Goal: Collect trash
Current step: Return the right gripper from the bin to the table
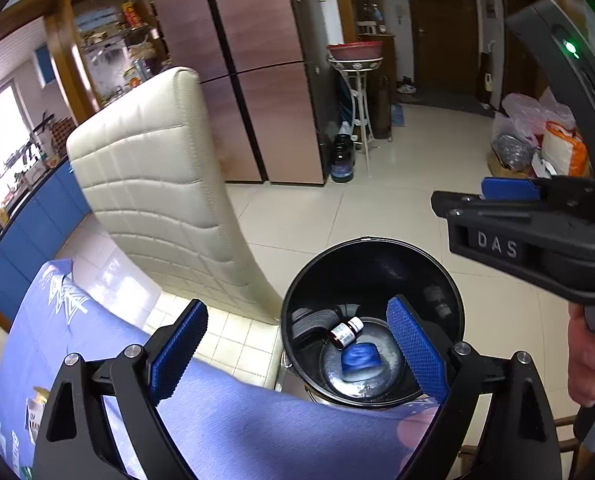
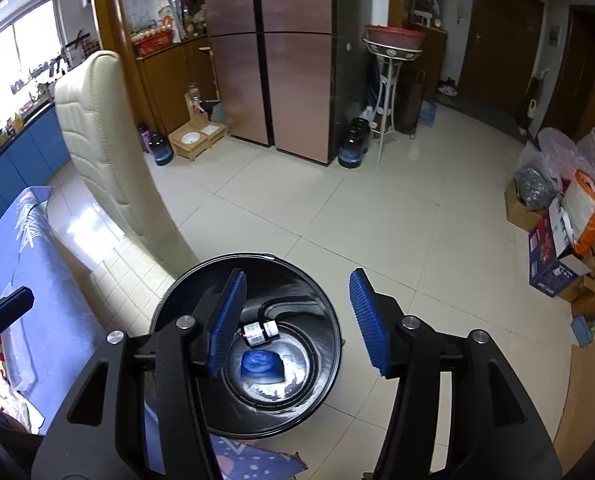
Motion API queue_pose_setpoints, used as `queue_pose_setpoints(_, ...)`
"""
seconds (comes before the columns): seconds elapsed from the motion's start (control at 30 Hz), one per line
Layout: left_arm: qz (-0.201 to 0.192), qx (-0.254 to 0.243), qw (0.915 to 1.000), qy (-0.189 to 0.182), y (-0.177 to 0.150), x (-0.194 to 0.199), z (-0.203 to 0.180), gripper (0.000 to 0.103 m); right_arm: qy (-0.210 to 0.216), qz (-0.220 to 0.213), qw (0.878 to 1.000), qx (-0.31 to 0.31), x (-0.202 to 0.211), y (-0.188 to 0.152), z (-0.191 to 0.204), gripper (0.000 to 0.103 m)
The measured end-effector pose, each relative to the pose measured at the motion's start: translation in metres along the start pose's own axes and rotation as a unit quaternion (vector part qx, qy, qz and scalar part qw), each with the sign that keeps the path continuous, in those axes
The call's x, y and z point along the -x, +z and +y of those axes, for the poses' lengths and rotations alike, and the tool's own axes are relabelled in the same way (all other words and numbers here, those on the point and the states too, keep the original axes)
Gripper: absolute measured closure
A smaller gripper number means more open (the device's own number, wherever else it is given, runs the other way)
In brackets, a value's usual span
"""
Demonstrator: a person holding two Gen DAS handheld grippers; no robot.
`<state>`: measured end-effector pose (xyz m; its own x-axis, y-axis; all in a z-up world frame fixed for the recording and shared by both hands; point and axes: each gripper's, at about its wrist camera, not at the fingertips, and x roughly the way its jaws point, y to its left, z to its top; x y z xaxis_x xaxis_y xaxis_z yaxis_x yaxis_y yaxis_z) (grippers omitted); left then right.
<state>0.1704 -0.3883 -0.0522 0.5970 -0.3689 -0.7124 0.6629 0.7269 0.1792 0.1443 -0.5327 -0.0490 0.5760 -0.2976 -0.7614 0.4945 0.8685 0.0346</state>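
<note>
A black round trash bin (image 1: 371, 246) stands on the floor beside the table; it also shows in the right wrist view (image 2: 201, 280). Inside lie a small brown medicine bottle (image 1: 346, 333) (image 2: 259, 332) with a white cap and a crumpled blue item (image 1: 360, 357) (image 2: 262, 366). My left gripper (image 1: 297, 350) is open and empty above the table edge and bin. My right gripper (image 2: 297, 320) is open and empty over the bin's right side. The right gripper also shows in the left wrist view (image 1: 509, 200), above the bin to the right.
A blue patterned tablecloth (image 1: 233, 420) (image 2: 25, 280) covers the table at lower left. A cream padded chair (image 1: 153, 184) (image 2: 109, 152) stands behind the bin. A copper fridge (image 2: 269, 60), dark jugs (image 2: 353, 142), a metal stand (image 2: 389, 92) and bags and boxes (image 2: 565, 220) line the room's edges.
</note>
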Motion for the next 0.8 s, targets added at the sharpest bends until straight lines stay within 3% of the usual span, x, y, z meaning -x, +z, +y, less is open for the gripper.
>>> queue_pose_setpoints(0.13,-0.002,0.022,0.9997,0.007,-0.004,0.01,0.012,0.014,0.003,-0.016,1.0,0.009,0.011,-0.001,0.014,0.023)
queue_pose_setpoints(0.53,-0.002,0.091,0.9948,0.045,-0.036,0.049,0.054,0.014,0.047,-0.009,0.997,0.056,0.03,-0.02,0.066,0.019)
queue_pose_setpoints(0.8,0.018,0.143,0.987,0.071,-0.09,0.073,0.085,0.014,0.088,0.014,0.988,0.123,0.039,-0.054,0.122,0.019)
